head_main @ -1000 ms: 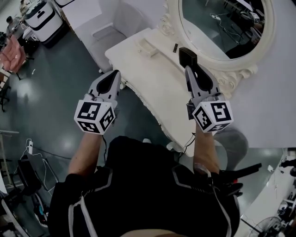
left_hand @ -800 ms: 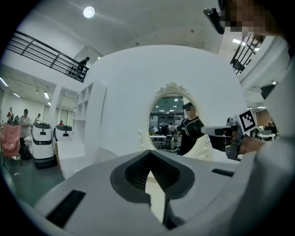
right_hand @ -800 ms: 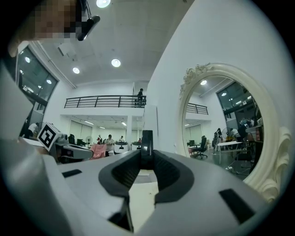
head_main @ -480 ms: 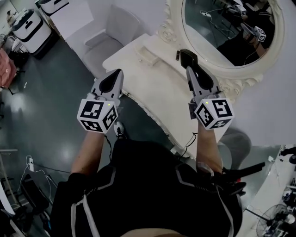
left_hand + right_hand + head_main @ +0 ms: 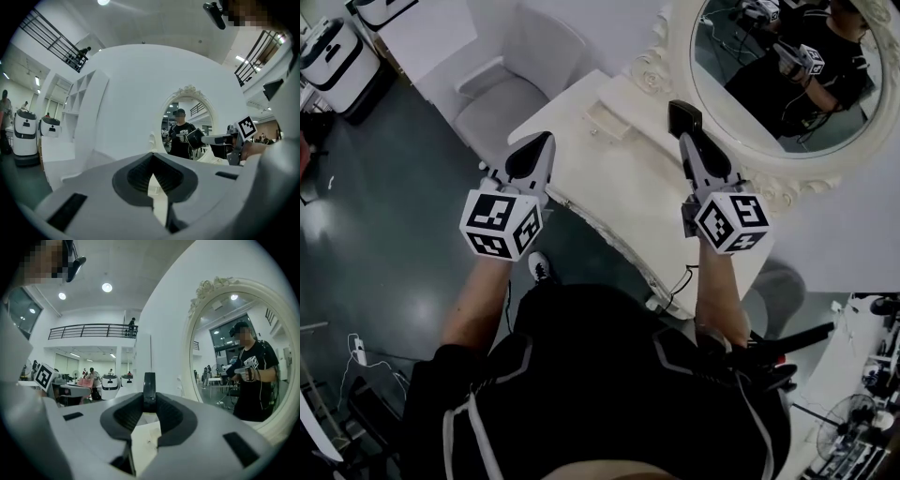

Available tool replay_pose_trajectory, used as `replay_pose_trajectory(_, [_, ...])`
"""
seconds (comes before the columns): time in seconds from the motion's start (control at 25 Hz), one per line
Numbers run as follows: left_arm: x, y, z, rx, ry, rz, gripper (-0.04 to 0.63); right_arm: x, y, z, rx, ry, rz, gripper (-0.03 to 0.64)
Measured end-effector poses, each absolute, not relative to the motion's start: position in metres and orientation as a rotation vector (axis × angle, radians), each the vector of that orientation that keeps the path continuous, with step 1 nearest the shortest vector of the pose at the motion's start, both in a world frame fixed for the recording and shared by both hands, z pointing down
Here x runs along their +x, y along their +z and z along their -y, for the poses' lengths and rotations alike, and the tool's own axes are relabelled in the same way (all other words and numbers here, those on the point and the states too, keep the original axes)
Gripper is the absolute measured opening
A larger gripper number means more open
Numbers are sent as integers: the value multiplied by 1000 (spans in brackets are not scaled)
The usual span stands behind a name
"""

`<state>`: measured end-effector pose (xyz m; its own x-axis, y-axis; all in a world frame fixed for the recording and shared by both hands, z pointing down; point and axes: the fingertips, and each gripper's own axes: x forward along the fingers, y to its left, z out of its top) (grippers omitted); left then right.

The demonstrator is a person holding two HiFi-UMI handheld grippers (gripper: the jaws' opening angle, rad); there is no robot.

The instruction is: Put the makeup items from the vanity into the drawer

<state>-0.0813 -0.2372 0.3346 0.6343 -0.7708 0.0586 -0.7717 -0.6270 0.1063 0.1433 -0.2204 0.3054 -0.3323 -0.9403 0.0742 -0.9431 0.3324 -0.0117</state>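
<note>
The black item [image 5: 683,116] stands upright, pinched edge-on between the fingertips of your right gripper [image 5: 686,133]. The jaws are partly closed and press against it, and it pokes out just past the tips. Under and ahead of those fingers lies the white vanity [image 5: 619,183], and the mirror [image 5: 787,84] rises just beyond them to the right. Your left gripper [image 5: 544,142] has its jaws brought together at the tips with nothing between them, and its fingers are by the vanity's left edge. A pale flat piece [image 5: 607,118] sits on the vanity ahead, between the two pairs of fingers. A chair [image 5: 502,94] stands beyond the left fingers.
</note>
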Motion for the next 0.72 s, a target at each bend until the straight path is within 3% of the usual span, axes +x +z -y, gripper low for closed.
replay_pose_trajectory(0.72, [-117,381,325,2734,112,1073,3,102,396,332,1692,297,2316,91])
